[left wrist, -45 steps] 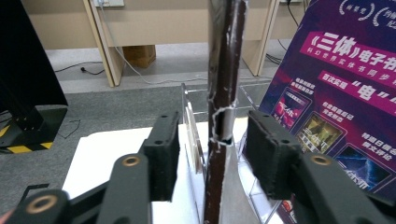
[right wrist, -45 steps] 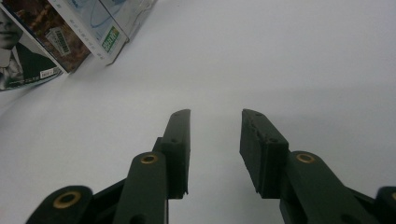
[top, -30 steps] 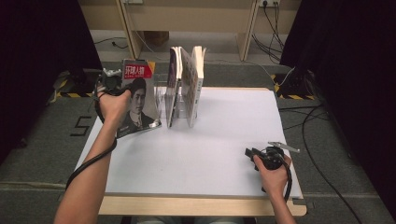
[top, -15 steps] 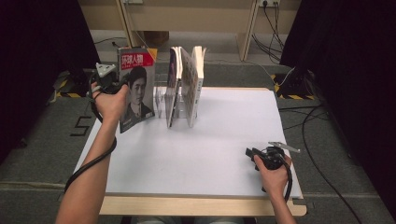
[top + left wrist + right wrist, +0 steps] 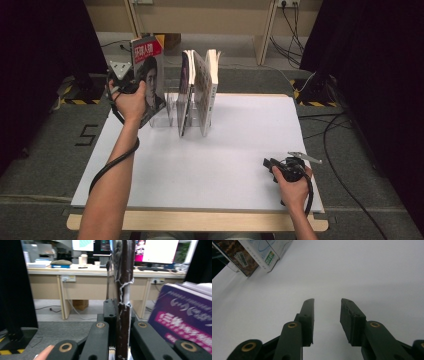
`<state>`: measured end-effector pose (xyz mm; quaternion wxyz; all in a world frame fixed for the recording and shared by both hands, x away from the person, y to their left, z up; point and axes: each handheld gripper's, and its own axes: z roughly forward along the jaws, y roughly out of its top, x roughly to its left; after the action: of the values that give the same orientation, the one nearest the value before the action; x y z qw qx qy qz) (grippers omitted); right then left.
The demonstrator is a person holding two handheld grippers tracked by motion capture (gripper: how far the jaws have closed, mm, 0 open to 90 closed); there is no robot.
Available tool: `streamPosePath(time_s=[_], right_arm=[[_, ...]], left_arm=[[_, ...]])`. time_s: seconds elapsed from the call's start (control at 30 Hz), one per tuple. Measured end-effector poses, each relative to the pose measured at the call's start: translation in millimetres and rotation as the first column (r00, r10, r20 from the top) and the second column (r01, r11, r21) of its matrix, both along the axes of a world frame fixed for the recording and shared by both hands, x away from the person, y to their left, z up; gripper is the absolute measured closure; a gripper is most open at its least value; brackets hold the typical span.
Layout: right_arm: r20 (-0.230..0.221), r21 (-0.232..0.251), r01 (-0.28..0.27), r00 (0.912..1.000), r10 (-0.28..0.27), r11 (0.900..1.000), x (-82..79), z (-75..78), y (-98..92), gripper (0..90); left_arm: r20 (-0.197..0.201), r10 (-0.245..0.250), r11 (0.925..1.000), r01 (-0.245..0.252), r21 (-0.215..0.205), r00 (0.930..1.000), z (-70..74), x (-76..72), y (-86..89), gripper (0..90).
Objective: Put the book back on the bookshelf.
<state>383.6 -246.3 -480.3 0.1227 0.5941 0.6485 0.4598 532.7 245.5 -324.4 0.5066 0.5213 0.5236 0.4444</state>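
A magazine (image 5: 148,70) with a red title band and a man's portrait on its cover is held upright above the table's far left corner. My left gripper (image 5: 133,84) is shut on its edge. In the left gripper view the magazine (image 5: 124,285) runs edge-on between the closed jaws of that gripper (image 5: 122,317). A clear rack (image 5: 167,109) beside it holds several upright books (image 5: 202,90); one purple cover (image 5: 185,320) shows close on the right. My right gripper (image 5: 270,164) rests low at the table's front right, open and with nothing in it (image 5: 327,305).
The white table top (image 5: 225,150) has a wooden front edge (image 5: 200,221). Two racked books' lower corners (image 5: 254,255) appear far off in the right gripper view. Dark curtains flank the table, and cables (image 5: 345,130) lie on the grey floor to the right.
My left hand has lifted the magazine off the table, up and toward the far left, beside the rack. The right gripper has stayed where it was.
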Motion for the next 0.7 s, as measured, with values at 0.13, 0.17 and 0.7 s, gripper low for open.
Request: streamPosePath(time_s=[0.13,0.17,0.7], right_arm=[[0.005,0.004,-0.001,1.0,0.001,1.0,0.1,0.4,-0.5,64.9],[0.005,0.003,-0.001,1.0,0.001,1.0,0.4,0.2,-0.6,64.9],[0.018,0.001,0.003,0.9998,-0.003,1.0,-1.1,1.8,0.4,64.8]], left_arm=[[0.009,0.018,0.9998,-0.018,0.009,0.9998,-13.5,0.7,1.4,86.7],[0.003,0.018,0.9998,-0.018,0.01,0.9998,-16.8,-0.1,2.2,86.7],[-0.015,-0.058,0.9982,0.058,0.014,0.9982,-39.9,-37.7,19.4,82.6]])
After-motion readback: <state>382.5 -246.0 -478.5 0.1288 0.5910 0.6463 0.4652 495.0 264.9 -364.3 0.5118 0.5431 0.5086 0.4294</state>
